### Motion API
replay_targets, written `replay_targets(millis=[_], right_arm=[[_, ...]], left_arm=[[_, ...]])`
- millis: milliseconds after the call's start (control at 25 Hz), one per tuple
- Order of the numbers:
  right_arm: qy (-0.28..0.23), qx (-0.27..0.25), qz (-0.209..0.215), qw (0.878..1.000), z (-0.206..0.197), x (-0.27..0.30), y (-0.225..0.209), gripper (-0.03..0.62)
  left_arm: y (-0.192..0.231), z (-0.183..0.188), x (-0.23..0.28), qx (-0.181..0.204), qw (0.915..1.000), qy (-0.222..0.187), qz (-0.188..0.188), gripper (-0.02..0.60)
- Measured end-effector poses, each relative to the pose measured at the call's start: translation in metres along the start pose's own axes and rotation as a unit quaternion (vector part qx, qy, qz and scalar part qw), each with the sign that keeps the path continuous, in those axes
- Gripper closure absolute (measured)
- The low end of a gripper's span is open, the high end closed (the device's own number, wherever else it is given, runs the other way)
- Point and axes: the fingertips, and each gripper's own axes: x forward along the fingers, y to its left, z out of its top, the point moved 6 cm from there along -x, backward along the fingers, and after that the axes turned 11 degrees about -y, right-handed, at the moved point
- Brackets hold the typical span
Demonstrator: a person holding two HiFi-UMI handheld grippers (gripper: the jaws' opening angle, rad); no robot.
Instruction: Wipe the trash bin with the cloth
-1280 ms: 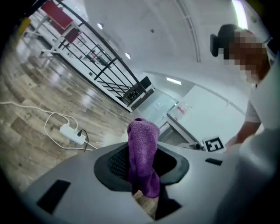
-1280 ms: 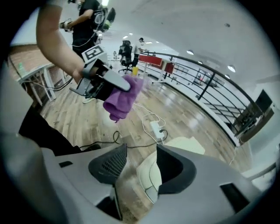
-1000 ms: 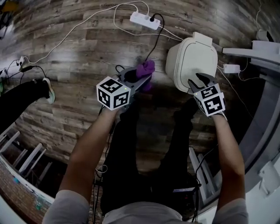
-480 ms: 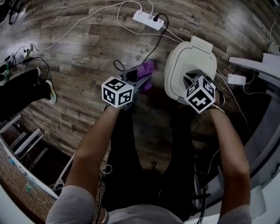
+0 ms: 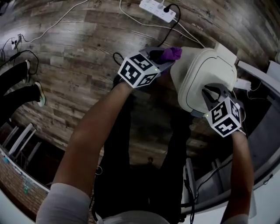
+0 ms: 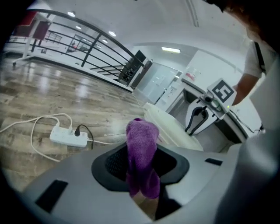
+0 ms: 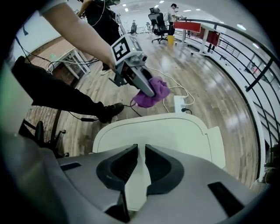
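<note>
The left gripper's (image 6: pixel 142 162) fingers pinch the purple cloth (image 6: pixel 142 135), which stands up between them. The right gripper's (image 7: pixel 140 151) fingers sit almost together, clamped on the near rim of the cream bin (image 7: pixel 166 129). In the head view the bin fills the upper right of the frame. The cloth is at its upper-left edge, and a power strip (image 5: pixel 157 9) lies on the floor (image 5: pixel 74 65) at top centre.
</note>
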Motion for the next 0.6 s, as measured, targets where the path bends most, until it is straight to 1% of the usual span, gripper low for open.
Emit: replay_targets(millis=[120, 200, 440, 600], right_arm=[[0.005, -0.013, 0.017, 1.0, 0.002, 0.0, -0.002, 0.539], [0.004, -0.021, 0.025, 0.999, 0.003, 0.001, -0.002, 0.543], [-0.012, -0.049, 0.041, 0.998, 0.002, -0.002, -0.003, 0.549], [-0.028, -0.062, 0.048, 0.997, 0.0, -0.003, -0.002, 0.551]], left_arm=[[0.008, 0.008, 0.023, 0.043, 0.9986, 0.015, -0.027, 0.466], [0.012, 0.01, 0.04, 0.066, 0.9968, 0.026, -0.036, 0.466], [0.027, 0.018, 0.088, 0.105, 0.9917, 0.051, -0.053, 0.466], [0.035, 0.016, 0.113, 0.131, 0.9847, 0.08, -0.082, 0.466]])
